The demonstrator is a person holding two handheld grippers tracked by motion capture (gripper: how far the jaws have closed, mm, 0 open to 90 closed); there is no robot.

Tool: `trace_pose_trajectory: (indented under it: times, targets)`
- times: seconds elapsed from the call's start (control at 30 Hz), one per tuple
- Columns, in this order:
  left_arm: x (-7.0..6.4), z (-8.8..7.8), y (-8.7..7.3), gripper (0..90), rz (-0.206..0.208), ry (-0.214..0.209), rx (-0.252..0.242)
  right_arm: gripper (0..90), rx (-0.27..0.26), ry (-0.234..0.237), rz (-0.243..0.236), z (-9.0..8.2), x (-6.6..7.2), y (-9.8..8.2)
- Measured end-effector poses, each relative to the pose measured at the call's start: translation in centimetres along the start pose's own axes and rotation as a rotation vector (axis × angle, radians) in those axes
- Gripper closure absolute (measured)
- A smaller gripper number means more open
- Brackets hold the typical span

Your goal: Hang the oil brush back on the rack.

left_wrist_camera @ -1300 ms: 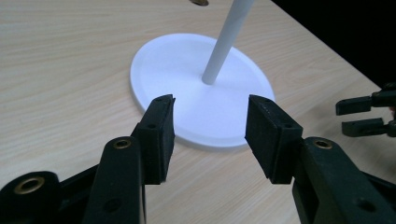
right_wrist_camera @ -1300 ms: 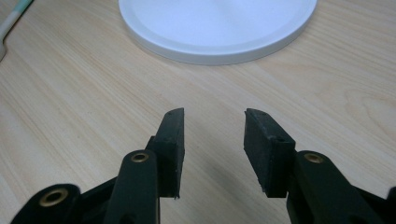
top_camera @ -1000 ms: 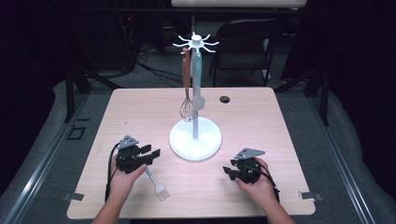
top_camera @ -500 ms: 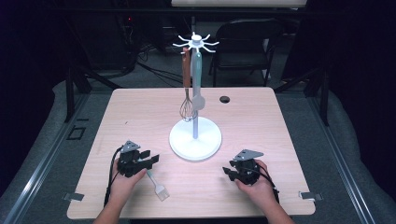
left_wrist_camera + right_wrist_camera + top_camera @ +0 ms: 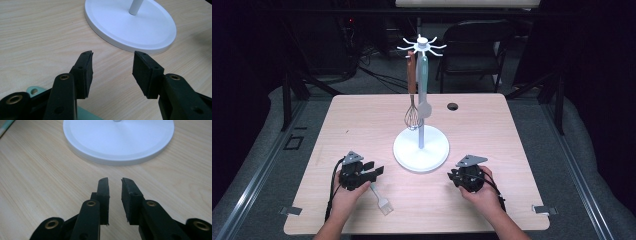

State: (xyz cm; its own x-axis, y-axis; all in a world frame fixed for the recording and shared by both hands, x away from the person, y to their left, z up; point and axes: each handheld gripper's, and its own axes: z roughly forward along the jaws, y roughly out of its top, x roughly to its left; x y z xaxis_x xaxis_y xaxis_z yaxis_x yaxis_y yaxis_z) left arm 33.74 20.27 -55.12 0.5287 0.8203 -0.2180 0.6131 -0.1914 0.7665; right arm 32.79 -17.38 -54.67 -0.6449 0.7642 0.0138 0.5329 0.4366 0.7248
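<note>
Light wood table [image 5: 362, 120]: white round-based utensil stand [image 5: 421, 150] near centre; pale spatula [image 5: 381, 200] near front-left edge; black grommet [image 5: 452, 106] toward far edge.

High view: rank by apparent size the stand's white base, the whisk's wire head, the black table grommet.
1. white base, by far the largest.
2. whisk's wire head.
3. black grommet, smallest; it lies farthest from the camera, but the gap looks too wide for that to matter.
</note>
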Motion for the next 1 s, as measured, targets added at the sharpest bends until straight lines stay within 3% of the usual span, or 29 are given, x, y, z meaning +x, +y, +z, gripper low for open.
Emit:
trace_pose_trajectory:
  times: [0.23,0.57,1.0]
  targets:
    - [-0.1,-0.1,0.0,50.4,0.0,-0.015,0.005,80.1,-0.045,0.053,0.011,-1.0,-0.5,2.8]
    - [-0.1,-0.1,0.1,50.4,0.004,-0.021,0.003,88.8,-0.147,0.035,0.001,-2.9,-1.1,7.7]
    - [0.0,-0.1,0.0,50.4,-0.016,-0.037,-0.005,90.0,-0.291,0.016,-0.015,-5.8,-1.7,13.8]
